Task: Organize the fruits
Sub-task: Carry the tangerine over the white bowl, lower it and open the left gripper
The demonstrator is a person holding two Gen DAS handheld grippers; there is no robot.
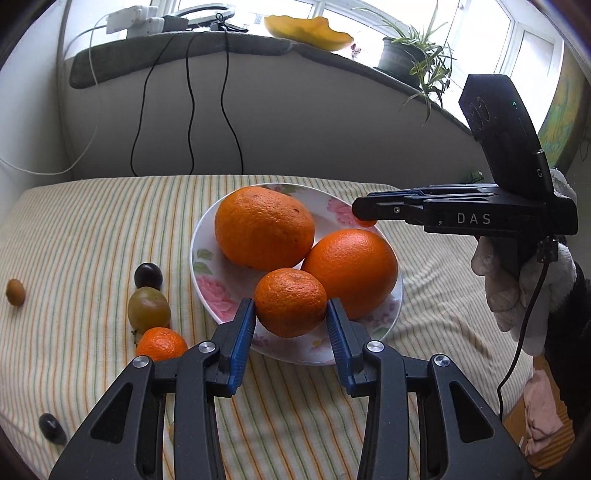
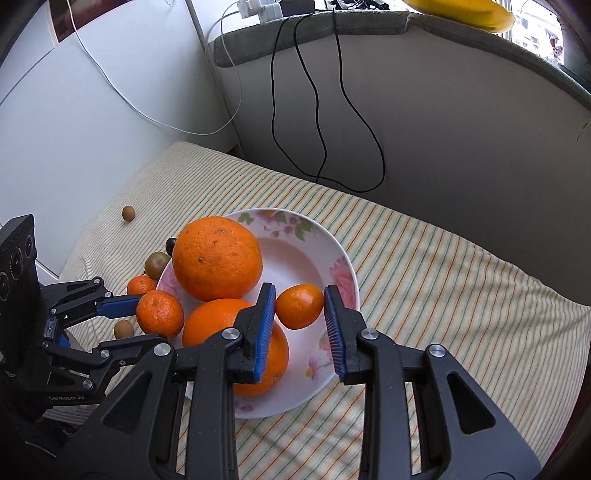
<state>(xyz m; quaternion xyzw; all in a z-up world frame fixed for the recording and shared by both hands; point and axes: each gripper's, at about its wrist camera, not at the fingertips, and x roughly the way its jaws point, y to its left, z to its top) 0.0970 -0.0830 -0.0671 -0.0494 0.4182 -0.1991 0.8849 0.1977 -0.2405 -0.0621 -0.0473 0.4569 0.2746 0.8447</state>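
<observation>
Striped cloth (image 1: 92, 229), floral plate (image 1: 201, 236) with two oranges. Left gripper (image 1: 291, 317) clamped on mandarin (image 1: 290, 302); right gripper (image 2: 300, 308) clamped on kumquat (image 2: 299, 306).

Black cables (image 1: 190, 110) hang from a grey-padded windowsill (image 1: 177, 48) holding a potted plant (image 1: 402, 55) and white power adapters (image 1: 136, 18).

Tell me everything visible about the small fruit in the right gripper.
The small orange fruit is smooth, glossy and slightly oval, like a kumquat or tiny tangerine. The right gripper holds it between its blue ribbed pads, over the open middle of the floral plate. It looks clear of the two large oranges beside it.
</observation>
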